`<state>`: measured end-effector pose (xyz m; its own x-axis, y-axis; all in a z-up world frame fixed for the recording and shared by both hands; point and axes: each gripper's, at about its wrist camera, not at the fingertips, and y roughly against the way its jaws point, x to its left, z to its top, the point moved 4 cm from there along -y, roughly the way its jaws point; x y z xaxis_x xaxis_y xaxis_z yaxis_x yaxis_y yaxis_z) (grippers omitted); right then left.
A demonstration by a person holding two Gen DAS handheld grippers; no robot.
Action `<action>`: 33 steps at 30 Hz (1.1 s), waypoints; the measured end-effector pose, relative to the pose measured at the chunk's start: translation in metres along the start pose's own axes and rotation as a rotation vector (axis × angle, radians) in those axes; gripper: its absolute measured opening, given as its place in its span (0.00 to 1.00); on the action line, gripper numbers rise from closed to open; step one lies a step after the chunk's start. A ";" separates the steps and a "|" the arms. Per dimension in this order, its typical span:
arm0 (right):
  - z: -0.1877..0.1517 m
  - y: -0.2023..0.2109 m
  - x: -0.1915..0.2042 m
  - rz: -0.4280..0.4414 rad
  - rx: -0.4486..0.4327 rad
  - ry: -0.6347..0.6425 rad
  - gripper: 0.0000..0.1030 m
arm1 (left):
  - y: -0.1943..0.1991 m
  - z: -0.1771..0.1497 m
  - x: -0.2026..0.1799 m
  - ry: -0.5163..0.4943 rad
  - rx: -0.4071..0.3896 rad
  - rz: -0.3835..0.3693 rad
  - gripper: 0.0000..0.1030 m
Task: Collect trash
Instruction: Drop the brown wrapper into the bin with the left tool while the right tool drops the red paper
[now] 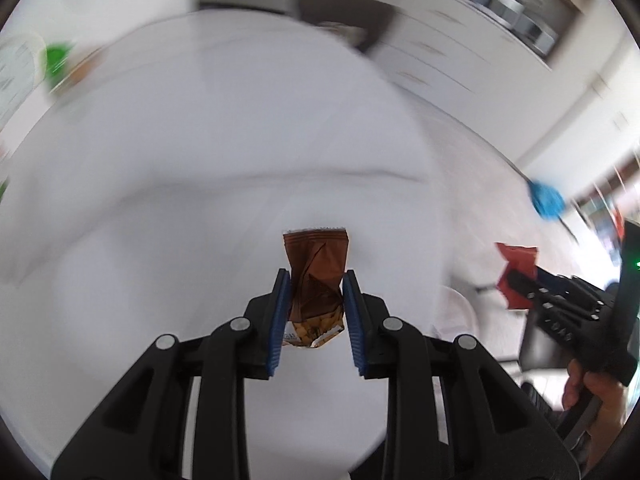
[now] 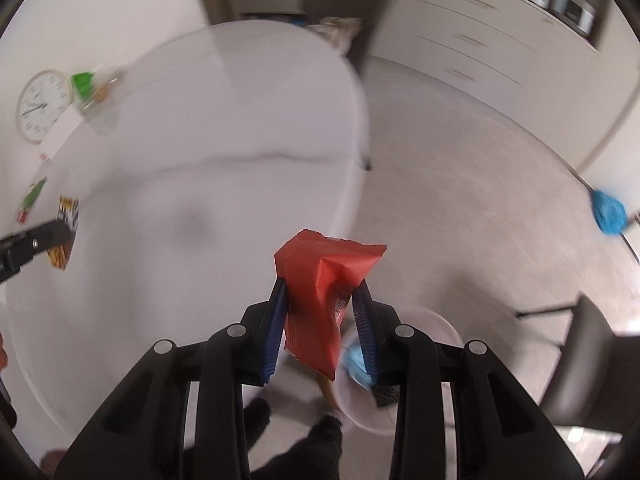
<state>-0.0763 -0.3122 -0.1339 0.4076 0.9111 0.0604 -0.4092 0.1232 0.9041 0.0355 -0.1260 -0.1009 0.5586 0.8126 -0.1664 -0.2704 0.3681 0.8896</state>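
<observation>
My left gripper (image 1: 315, 280) is shut on a crumpled brown snack wrapper (image 1: 316, 276) and holds it above the white round table (image 1: 200, 160). My right gripper (image 2: 322, 286) is shut on a red wrapper (image 2: 320, 292) past the table's right edge, above a white bin (image 2: 404, 364) on the floor that holds blue trash. The right gripper with its red wrapper (image 1: 516, 272) also shows at the right of the left wrist view. The left gripper's tip (image 2: 36, 242) shows at the left of the right wrist view.
A clock (image 2: 42, 106), a green item (image 2: 82, 82) and a patterned packet (image 2: 66, 232) lie on the table's left side. A dark chair (image 2: 352, 20) stands behind the table. A blue mop head (image 2: 608, 210) and another chair (image 2: 588, 360) are on the right.
</observation>
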 end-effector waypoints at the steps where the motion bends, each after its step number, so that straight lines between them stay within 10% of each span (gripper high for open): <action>1: -0.009 0.006 -0.013 -0.015 -0.001 -0.018 0.33 | -0.002 0.000 -0.024 -0.044 0.005 -0.025 0.26; 9: -0.069 0.036 -0.104 -0.108 -0.023 -0.158 0.33 | -0.030 -0.016 -0.172 -0.326 0.077 -0.169 0.26; 17: -0.092 0.041 -0.144 -0.131 -0.028 -0.218 0.34 | -0.067 -0.051 -0.241 -0.462 0.192 -0.209 0.27; 27: -0.111 0.037 -0.161 -0.118 -0.007 -0.254 0.35 | -0.090 -0.072 -0.285 -0.588 0.253 -0.245 0.87; 33: -0.119 0.032 -0.168 -0.103 0.008 -0.284 0.36 | -0.067 -0.062 -0.279 -0.534 0.229 -0.259 0.92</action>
<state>-0.2547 -0.4146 -0.1658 0.6590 0.7475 0.0835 -0.3482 0.2048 0.9148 -0.1510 -0.3490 -0.1403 0.9135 0.3508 -0.2062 0.0677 0.3687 0.9271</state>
